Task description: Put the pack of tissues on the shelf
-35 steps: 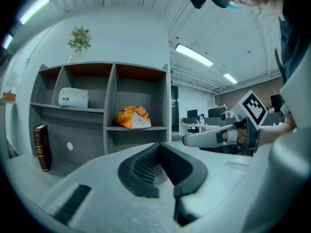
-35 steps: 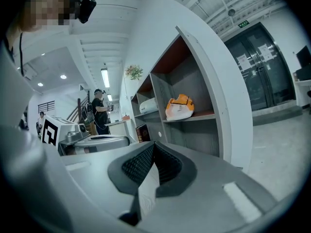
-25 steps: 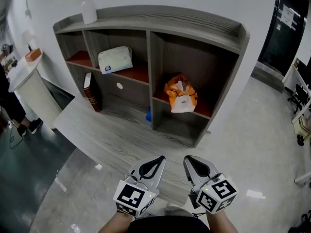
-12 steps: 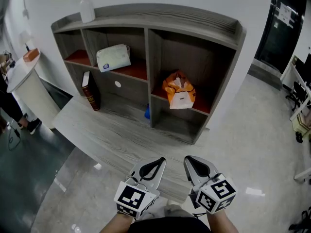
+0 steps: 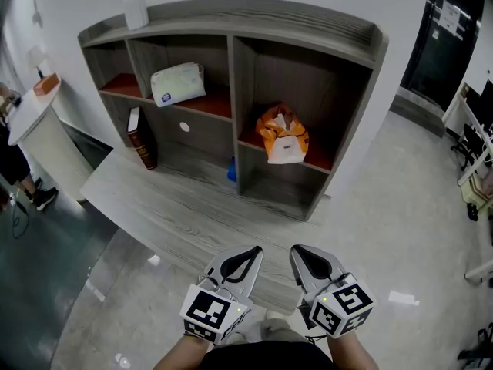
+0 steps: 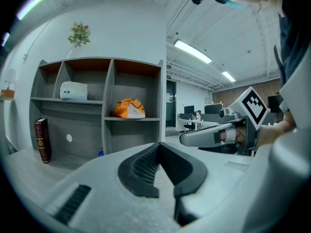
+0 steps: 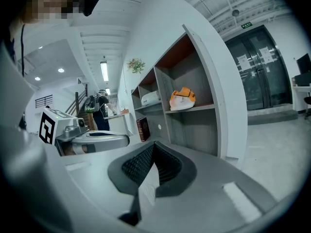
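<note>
Both tools are clamped shut on nothing: left tool (image 5: 252, 253) and right tool (image 5: 299, 253) sit side by side over the wooden platform's (image 5: 169, 214) near edge, well apart from the shelf (image 5: 233, 114). The pack of tissues (image 5: 178, 83) lies on the middle bay's upper red board, with an orange bag (image 5: 284, 135) in the right bay, a book (image 5: 141, 137) leaning bottom left and a vase (image 5: 135, 10) on top. Against a second ago, the shelf sits slightly higher in the head view, and the tools have hardly budged.

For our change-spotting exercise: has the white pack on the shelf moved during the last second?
No. The white pack keeps its place left of the shelf's divider.
</note>
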`<state>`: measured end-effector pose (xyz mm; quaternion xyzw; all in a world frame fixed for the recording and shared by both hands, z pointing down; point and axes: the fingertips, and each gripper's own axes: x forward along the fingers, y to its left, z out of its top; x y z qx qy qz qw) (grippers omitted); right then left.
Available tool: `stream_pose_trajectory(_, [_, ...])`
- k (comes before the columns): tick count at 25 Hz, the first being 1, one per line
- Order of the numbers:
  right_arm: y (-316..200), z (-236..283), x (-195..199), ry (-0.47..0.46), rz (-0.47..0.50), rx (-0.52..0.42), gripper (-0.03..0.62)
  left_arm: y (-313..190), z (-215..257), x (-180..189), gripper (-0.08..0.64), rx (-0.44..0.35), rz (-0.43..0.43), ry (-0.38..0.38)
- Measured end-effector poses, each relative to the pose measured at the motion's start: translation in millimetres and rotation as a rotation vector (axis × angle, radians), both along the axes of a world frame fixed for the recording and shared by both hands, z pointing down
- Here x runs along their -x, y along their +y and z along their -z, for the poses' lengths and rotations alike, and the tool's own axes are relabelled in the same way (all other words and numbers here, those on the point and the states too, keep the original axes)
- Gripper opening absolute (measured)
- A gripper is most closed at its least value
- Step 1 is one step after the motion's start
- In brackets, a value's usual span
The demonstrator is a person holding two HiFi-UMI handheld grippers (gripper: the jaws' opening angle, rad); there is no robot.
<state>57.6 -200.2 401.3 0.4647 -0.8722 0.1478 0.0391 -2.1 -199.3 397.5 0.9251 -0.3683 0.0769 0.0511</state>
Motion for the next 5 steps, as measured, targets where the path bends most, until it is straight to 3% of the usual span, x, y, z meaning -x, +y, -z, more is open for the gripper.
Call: stream_pose_trajectory(5, [0.1, -1.6, 1.8, 0.004, 0.008, -0.004, -0.002, -0.1, 3.2, -2.4, -0.008, -0.01, -0.006, -0.004])
